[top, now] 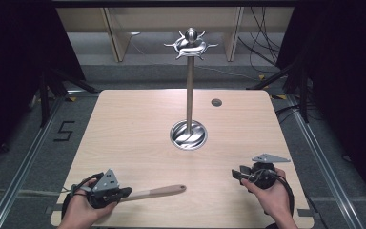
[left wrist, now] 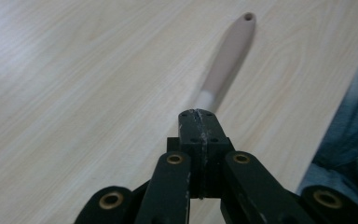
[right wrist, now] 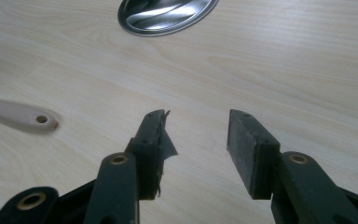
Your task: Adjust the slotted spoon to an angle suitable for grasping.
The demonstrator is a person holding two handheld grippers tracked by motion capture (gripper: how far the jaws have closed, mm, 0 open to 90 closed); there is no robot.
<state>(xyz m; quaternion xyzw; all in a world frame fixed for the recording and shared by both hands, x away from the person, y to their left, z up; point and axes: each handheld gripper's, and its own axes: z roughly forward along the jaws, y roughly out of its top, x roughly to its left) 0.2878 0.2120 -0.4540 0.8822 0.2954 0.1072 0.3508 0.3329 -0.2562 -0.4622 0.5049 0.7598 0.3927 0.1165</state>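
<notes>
The light falls evenly from overhead, and the pale table (top: 138, 133) is bright while both sides of the room are nearly black. The metal stand (top: 189, 95) throws almost no shadow, though its round base (right wrist: 168, 14) carries white streaks of glare. In the high view everything looks a little soft. In the left gripper view the wooden handle (left wrist: 228, 56) blurs toward its far end, and the black tool (left wrist: 199, 122) up close is dark, with little detail.

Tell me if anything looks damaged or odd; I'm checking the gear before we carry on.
One thing: on the right tongs, the pad lining one jaw is frayed, a torn black flap sticking into the open gap. The left tongs, shut on the wooden utensil, show only whitish scuffs along the seam.
</notes>
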